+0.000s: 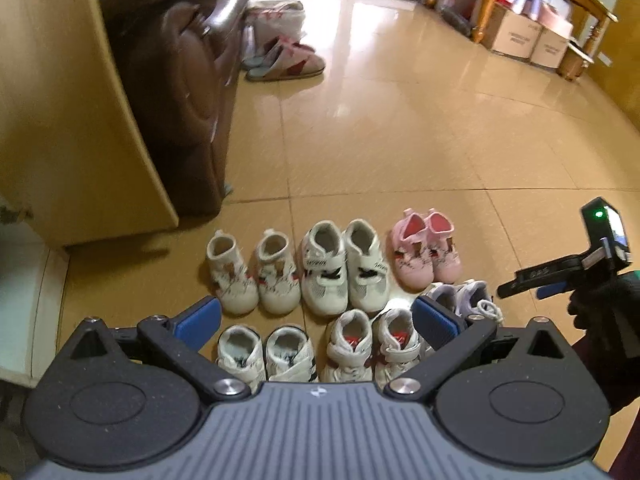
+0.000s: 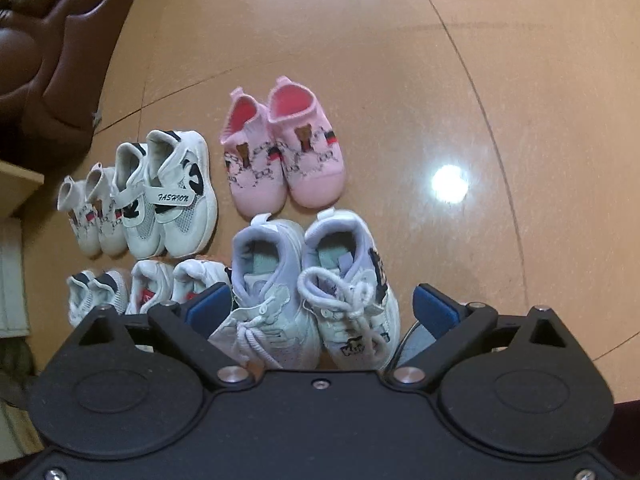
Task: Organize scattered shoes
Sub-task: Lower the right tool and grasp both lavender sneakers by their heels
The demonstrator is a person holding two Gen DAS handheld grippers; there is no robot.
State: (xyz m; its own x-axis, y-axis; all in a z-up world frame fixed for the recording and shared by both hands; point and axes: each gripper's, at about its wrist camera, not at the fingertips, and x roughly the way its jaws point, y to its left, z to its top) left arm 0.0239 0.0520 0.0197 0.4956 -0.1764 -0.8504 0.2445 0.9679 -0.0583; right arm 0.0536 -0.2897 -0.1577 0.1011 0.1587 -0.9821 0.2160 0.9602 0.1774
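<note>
Tiled floor (image 2: 440, 80); right claw (image 2: 324, 308) wide around sneakers (image 2: 312, 280)

pink shoes (image 2: 282, 160): bear print; laced sneakers (image 2: 308, 292): lilac-white; floor (image 2: 360, 40): tan tile

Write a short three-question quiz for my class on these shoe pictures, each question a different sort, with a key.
1. True or false: the pink pair stands in the row farther from the cameras.
2. Which pair lies between the right gripper fingers? A) laced pair B) strap pair C) slippers
3. Fill in: the left gripper is ____.

Key: 1 true; 2 A; 3 open.
</note>
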